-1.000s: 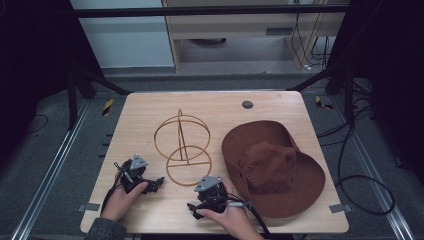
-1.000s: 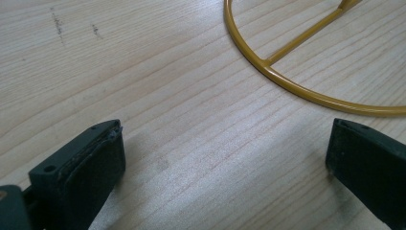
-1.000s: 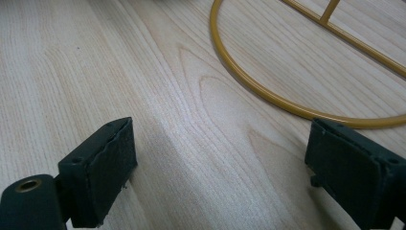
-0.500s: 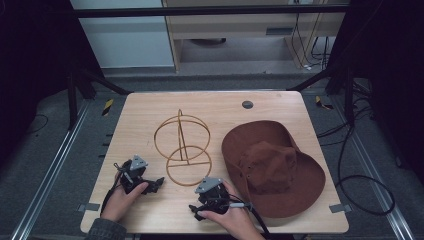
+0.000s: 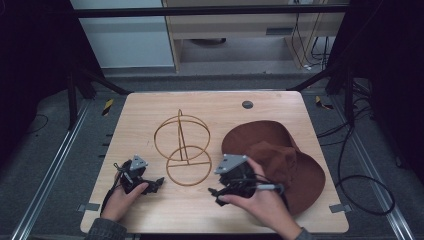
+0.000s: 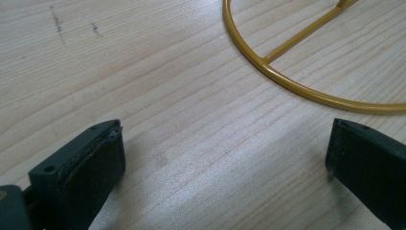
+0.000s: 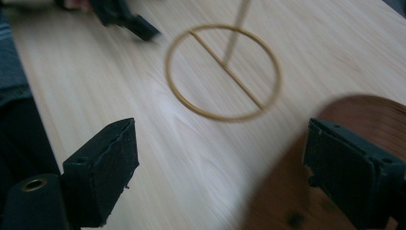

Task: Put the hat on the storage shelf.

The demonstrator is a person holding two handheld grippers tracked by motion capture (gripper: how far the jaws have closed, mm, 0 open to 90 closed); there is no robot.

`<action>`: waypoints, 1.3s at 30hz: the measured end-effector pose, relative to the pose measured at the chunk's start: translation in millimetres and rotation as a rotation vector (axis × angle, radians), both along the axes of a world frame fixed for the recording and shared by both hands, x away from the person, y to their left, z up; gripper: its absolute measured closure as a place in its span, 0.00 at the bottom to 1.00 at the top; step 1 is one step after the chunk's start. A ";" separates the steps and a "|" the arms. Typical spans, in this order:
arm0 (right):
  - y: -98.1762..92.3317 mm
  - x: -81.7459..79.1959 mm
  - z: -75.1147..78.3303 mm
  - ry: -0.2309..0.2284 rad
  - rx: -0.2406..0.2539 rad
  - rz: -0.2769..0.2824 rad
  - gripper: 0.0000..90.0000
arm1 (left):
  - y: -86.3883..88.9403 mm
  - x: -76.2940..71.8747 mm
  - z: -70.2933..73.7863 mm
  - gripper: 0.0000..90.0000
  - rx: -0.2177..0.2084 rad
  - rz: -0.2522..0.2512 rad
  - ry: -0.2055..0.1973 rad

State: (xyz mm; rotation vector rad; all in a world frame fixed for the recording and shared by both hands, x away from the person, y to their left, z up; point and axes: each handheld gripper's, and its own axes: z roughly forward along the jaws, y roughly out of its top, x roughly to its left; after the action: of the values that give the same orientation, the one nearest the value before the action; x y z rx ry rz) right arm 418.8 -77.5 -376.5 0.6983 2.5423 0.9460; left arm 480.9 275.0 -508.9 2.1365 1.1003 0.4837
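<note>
— Where do the things lie?

— The gold wire stand [image 5: 182, 147] sits mid-surface, its base ring flat on the wood and its upper hoop upright. The brown hat [image 5: 280, 160] lies just to its right, brim down.

— And your jaws?

— My left gripper [image 5: 150, 184] rests low near the ring's left edge, jaws wide apart, empty. My right gripper [image 5: 220, 192] hovers by the hat's brim, jaws also spread wide, holding nothing.

— What carries it all?

— A pale wooden surface [image 5: 150, 115].
</note>
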 end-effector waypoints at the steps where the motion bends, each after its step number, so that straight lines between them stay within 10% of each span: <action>1: 0.0 0.0 0.0 0.000 0.000 0.000 0.16 | 0.0 0.0 0.0 0.00 0.000 0.000 0.000; 3: -28.9 8.6 10.8 0.018 -0.081 -0.046 0.18 | 0.0 0.0 0.0 0.00 0.000 0.000 0.000; 16: -117.7 37.5 20.7 0.086 -0.084 -0.211 0.22 | 0.3 -0.1 0.0 0.00 0.001 -0.003 0.000; 29: -144.3 53.4 26.7 0.122 -0.116 -0.223 0.34 | 0.3 -0.1 0.0 0.00 0.001 -0.003 -0.001; 39: -144.0 71.5 31.1 0.167 -0.143 -0.219 0.14 | 0.4 -0.4 -0.1 0.00 0.000 -0.003 0.000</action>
State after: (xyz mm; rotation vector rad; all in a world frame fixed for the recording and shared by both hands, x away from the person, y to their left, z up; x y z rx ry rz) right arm 490.3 -221.5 -345.5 1.0246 2.5748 0.6516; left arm 480.5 275.4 -508.9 2.1377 1.0964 0.4826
